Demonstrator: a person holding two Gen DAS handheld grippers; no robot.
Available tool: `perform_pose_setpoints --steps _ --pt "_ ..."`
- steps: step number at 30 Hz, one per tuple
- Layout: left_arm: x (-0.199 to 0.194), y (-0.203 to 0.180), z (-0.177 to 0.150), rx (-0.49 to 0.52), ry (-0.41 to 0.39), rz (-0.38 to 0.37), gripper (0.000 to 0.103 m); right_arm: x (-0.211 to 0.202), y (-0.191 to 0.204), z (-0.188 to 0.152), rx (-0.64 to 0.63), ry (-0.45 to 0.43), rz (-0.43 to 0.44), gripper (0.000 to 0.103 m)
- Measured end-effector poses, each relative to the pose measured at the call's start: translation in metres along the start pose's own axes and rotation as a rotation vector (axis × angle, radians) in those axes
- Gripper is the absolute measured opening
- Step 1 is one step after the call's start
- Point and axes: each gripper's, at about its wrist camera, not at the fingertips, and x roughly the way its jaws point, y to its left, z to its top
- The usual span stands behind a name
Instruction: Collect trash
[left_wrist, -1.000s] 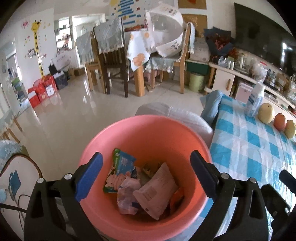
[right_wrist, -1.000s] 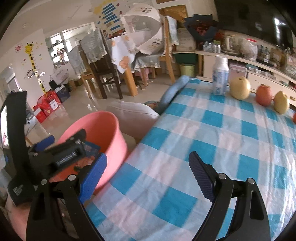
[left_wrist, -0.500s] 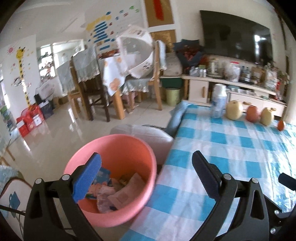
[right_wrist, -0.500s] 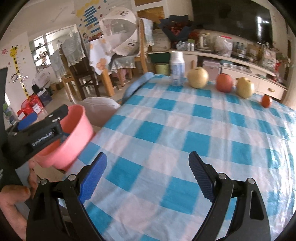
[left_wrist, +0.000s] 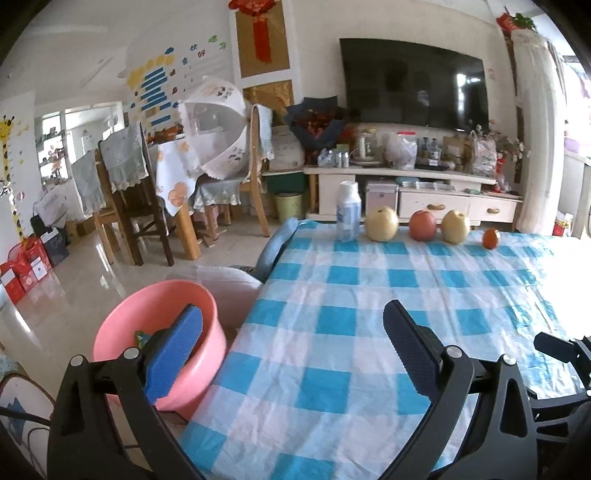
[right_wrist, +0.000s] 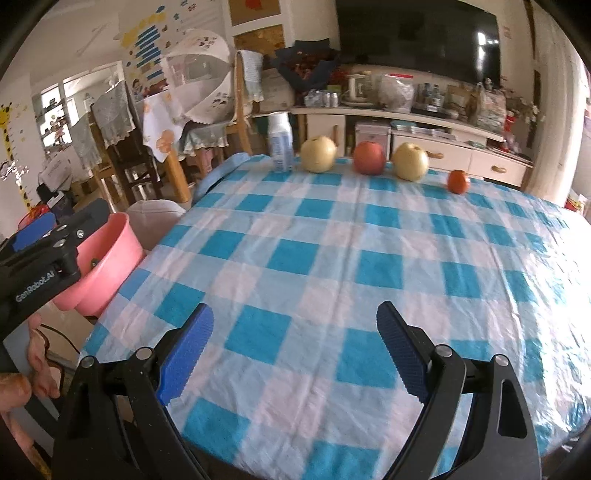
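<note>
Both views have swung away from the pink basin (left_wrist: 159, 343) toward the checked tablecloth (left_wrist: 369, 332); a second ago the basin filled the left wrist view, and it now sits low and to the left of the left gripper (left_wrist: 291, 354), off the table edge. Wrappers lie inside it, mostly hidden behind the left blue pad. The left gripper stands wide open with nothing between its pads. The right gripper (right_wrist: 295, 347) is likewise spread wide and empty, hovering over bare cloth.

Ahead of both tools, along the far edge of the table, stand a white bottle (right_wrist: 280, 147), two yellow pears (right_wrist: 318, 154), a red apple (right_wrist: 368, 158) and a small orange fruit (right_wrist: 458, 181). No loose wrapper or scrap is visible on the cloth between the grippers and that row.

Judgement: the deposit step appears done and a search for remaining trash is in hand. The task may be near its end, since the cloth shows clean. The bottle is the only plausible candidate left; whether it is empty cannot be told. If taken, the next move calls for a forward reach and a grip around its upright body without knocking the adjacent pear.
</note>
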Motion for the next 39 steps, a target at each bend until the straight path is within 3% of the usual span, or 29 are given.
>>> perform_pose_setpoints --steps 9,18,39 --pt "-0.046 -0.025 0.007 0.014 -0.040 -0.024 0.099 -0.061 -0.018 -0.008 0.009 -0.088 -0.052 0.089" --pt "-0.103 -0.036 0.014 0.035 -0.134 -0.017 0.099 -0.117 -0.024 -0.012 0.008 -0.180 -0.080 0.093" --pt "-0.162 -0.035 0.025 -0.002 -0.162 -0.044 0.099 -0.196 -0.023 -0.013 0.013 -0.270 -0.117 0.096"
